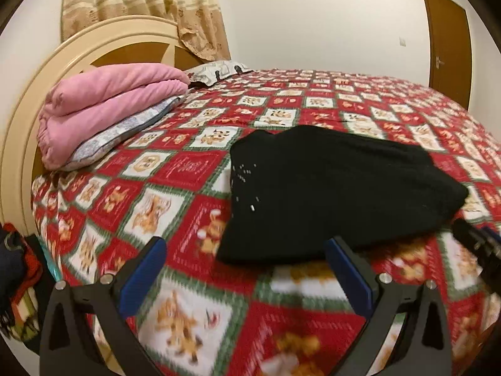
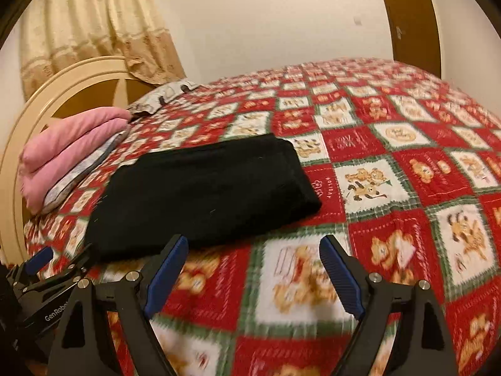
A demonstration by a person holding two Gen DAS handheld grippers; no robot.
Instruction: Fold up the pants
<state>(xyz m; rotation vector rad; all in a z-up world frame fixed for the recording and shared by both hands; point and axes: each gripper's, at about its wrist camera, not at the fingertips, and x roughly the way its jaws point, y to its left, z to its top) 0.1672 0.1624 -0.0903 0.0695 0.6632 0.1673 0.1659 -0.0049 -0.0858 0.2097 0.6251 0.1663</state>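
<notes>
Lying folded into compact rectangle, black pants rest on bed, near edge, beside pink blanket stack. Fold looks finished or nearly so; perhaps only tidying left. Left tongs spread wide, nothing between them, near edge of pants just ahead. Right tongs likewise released, empty, over bare quilt beside pants. Left view alone shows small white specks on cloth; right view alone shows pants' squared far corner.

text: "GenRobo" (cut off) | on: left tongs body
</notes>
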